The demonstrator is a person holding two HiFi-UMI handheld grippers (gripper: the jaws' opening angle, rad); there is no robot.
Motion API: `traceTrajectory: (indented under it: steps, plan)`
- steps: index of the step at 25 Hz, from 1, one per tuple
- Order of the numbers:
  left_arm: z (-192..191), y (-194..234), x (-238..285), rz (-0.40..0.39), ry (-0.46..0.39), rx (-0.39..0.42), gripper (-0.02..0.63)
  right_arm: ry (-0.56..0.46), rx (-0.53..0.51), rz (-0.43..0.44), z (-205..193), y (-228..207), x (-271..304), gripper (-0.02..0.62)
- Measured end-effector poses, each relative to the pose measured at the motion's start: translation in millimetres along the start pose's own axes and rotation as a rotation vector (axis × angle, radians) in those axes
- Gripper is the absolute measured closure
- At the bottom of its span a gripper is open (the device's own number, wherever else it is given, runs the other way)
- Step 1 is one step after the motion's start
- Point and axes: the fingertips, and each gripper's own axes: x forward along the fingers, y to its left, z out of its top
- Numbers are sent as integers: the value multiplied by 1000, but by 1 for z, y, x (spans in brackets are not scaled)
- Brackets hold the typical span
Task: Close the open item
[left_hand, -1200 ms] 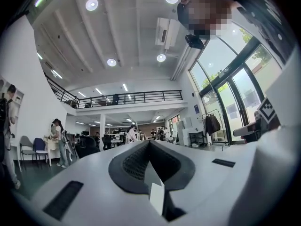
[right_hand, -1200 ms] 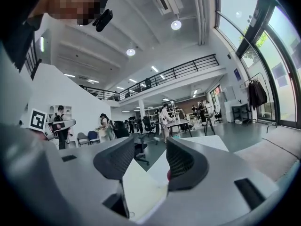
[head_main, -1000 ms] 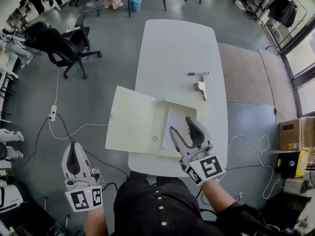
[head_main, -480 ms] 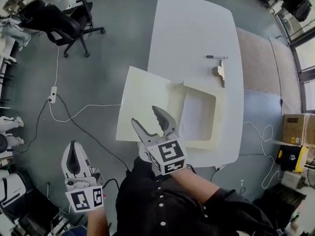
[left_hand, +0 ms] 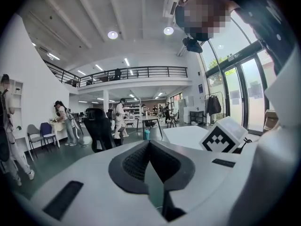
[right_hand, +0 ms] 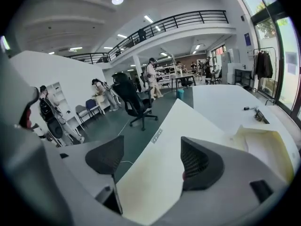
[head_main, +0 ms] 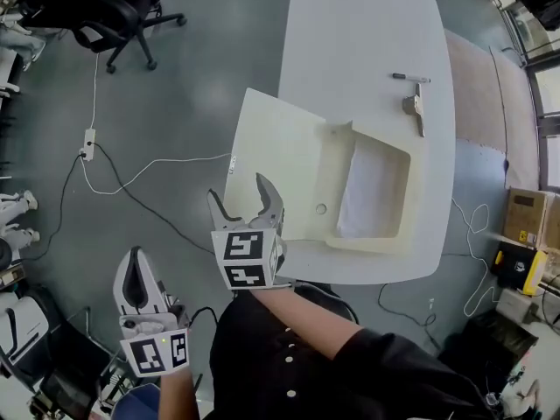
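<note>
The box (head_main: 374, 191) lies open on the tabletop (head_main: 367, 33), its flat lid (head_main: 276, 160) overhanging the edge. The right gripper (head_main: 240, 199) is nearer: its jaws are opening wide, the lid's near edge between them but unpressed. The lid stretches straight ahead, hinge off to their right. The left gripper (head_main: 135, 280), jaws together and empty, hangs well behind.

One table (head_main: 367, 24), one open box (head_main: 280, 160), one pen (head_main: 411, 78), one office chair (head_main: 87, 11), perhaps one metal clip (head_main: 415, 112).
</note>
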Motion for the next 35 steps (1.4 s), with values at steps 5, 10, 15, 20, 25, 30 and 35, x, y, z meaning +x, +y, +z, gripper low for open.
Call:
traceTrajectory:
  steps: [5, 10, 15, 20, 25, 30, 35]
  plan:
    - [-18, 9, 5, -11, 39, -15, 589, 22, -15, -110, -8, 6, 21, 232]
    - [-30, 16, 11, -35, 64, -29, 589, 69, -80, -271, -22, 1, 32, 232]
    - [-33, 20, 21, -59, 67, -36, 589, 125, -87, -324, -33, -9, 31, 233]
    - [-32, 17, 30, -84, 57, -47, 589, 140, -13, -280, -27, -13, 10, 256]
    - [-24, 3, 40, -124, 31, -52, 589, 120, 79, -221, -14, -22, -21, 413]
    - [-7, -17, 48, -163, 1, -47, 589, 79, 131, -153, 5, -41, -58, 474]
    - [13, -45, 56, -197, -30, -36, 589, 40, 175, -95, 11, -81, -105, 526]
